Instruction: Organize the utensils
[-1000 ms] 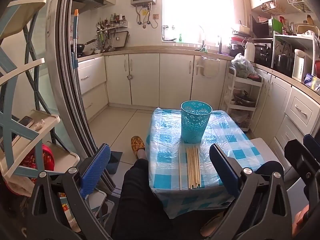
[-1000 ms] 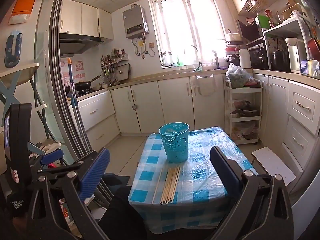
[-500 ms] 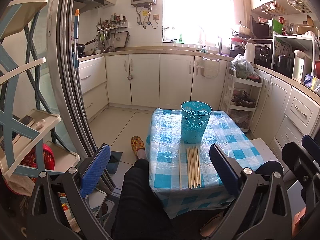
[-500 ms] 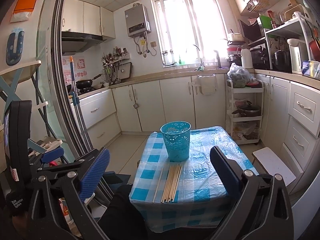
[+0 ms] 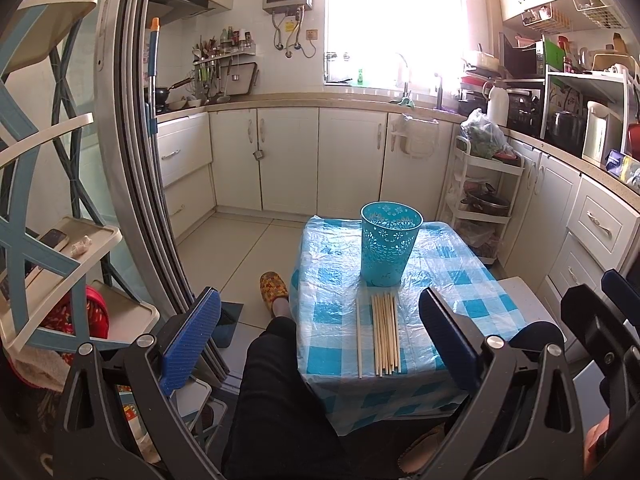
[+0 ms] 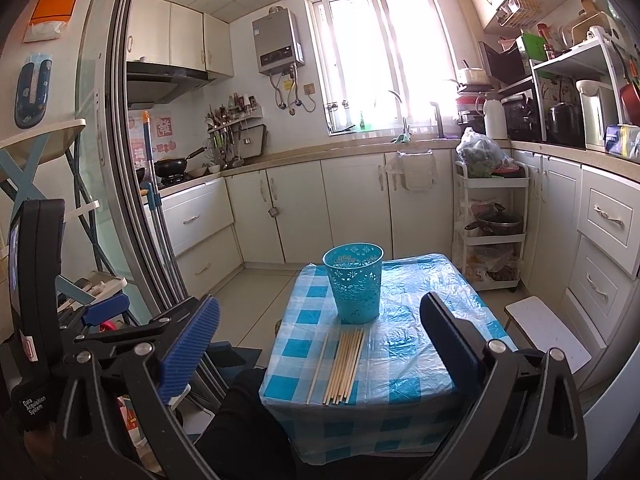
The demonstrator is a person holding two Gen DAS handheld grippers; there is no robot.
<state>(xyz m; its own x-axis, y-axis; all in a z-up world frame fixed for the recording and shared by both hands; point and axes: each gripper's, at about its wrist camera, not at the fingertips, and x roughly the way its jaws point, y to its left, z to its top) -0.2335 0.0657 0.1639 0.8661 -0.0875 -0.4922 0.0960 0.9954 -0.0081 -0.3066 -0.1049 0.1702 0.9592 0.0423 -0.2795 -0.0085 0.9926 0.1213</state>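
Several wooden chopsticks [image 5: 385, 332] [image 6: 346, 365] lie side by side near the front edge of a small table with a blue-checked cloth [image 5: 460, 280] [image 6: 416, 360]. One thinner stick lies slightly apart on their left. Just behind them stands an upright teal perforated cup [image 5: 390, 249] [image 6: 355, 282]. My left gripper [image 5: 320, 340] is held open in front of the table, well short of the chopsticks, with nothing between its blue pads. My right gripper [image 6: 320, 340] is likewise open and empty, above and before the table's front edge.
A person's dark-trousered leg [image 5: 276, 392] and a slipper [image 5: 274, 289] are left of the table. A sliding door frame [image 5: 148, 184] and a blue-white rack [image 5: 52, 248] stand at left. White cabinets [image 5: 320, 160], a trolley [image 5: 484, 200] and a low stool [image 6: 548, 332] surround the table.
Both views have shifted only slightly; the table looks a little nearer in the right wrist view. Chopsticks and cup have not moved, and both grippers stay open.
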